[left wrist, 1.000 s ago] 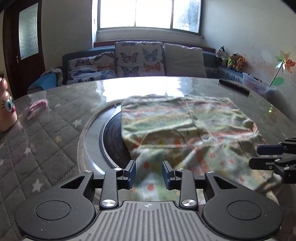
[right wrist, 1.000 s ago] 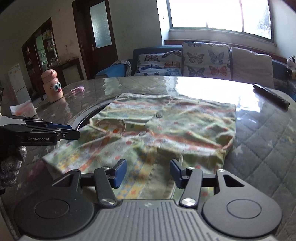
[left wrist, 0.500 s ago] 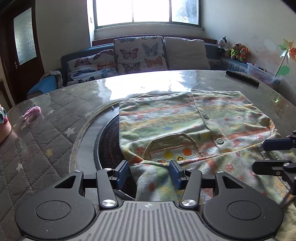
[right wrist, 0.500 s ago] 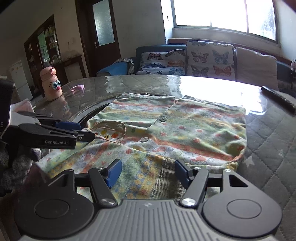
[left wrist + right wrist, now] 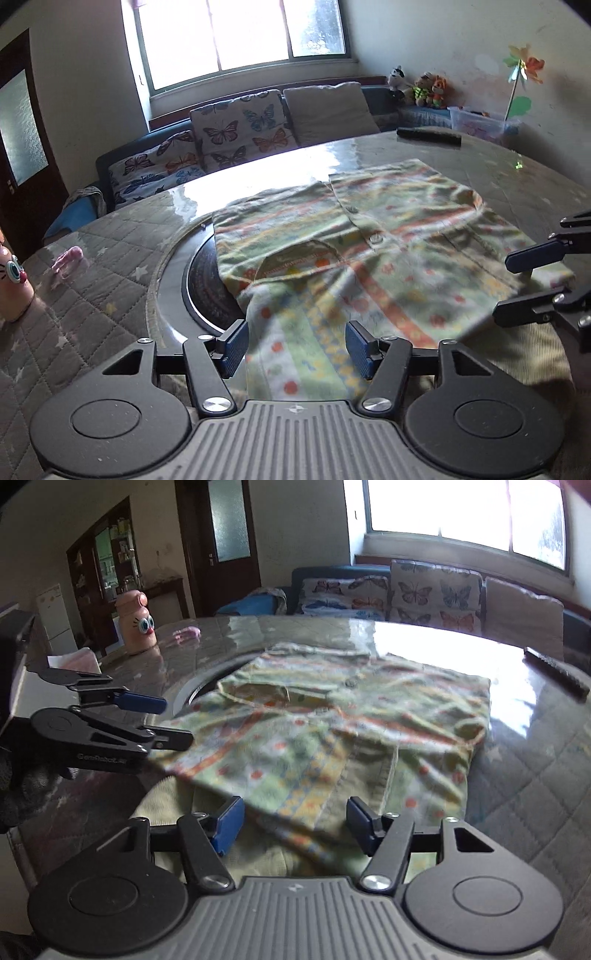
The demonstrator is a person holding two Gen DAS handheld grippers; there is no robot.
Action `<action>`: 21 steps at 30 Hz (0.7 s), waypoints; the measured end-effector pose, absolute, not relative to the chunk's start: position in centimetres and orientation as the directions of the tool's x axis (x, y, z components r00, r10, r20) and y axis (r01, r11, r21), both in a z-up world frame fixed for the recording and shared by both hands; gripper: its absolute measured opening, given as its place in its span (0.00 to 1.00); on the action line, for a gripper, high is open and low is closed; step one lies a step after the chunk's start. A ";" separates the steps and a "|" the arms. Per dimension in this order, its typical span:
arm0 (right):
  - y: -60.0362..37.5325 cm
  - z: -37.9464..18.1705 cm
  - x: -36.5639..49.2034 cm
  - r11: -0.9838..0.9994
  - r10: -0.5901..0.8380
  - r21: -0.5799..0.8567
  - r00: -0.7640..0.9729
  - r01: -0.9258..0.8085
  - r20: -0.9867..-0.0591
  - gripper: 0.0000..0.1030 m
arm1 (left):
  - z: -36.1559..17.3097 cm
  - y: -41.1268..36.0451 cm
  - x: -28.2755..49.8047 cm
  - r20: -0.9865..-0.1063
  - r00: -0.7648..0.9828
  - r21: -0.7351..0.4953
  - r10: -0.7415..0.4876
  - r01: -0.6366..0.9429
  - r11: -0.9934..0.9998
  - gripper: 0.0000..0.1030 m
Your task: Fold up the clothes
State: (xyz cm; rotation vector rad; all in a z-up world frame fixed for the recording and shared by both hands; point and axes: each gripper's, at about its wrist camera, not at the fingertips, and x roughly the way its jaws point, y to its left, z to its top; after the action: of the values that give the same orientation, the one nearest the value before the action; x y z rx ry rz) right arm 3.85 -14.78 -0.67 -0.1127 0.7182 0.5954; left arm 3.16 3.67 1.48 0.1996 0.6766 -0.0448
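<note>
Both grippers, left gripper (image 5: 295, 345) and right gripper (image 5: 293, 821), opened wider over shirt (image 5: 369, 251)'s near flap; fold seems released.

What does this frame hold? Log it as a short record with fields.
garment: patterned shirt, buttons up, near part folded over
surface: round table with quilted cover
left gripper: open, over near shirt edge
right gripper: open, over near shirt edge
other items: remote, pink bottle
background: sofa under window
</note>
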 end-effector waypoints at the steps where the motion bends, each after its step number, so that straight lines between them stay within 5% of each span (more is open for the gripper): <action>1: -14.9 -0.9 3.8 0.831 0.470 0.104 0.592 -0.546 -0.655 0.60 | 1.4 3.6 2.8 -0.627 0.778 0.178 0.023 0.114 0.977 0.59; 21: -17.9 0.4 2.2 0.866 0.450 0.129 0.642 -0.483 -0.620 0.69 | -0.5 -2.9 -3.5 -0.537 0.824 0.456 -0.179 0.462 0.760 0.66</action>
State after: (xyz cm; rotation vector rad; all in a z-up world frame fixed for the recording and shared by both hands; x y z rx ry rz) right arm 2.25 -17.85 0.37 -0.0497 0.6932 0.5320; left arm -3.55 -2.86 -0.50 0.6148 0.4915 -0.3644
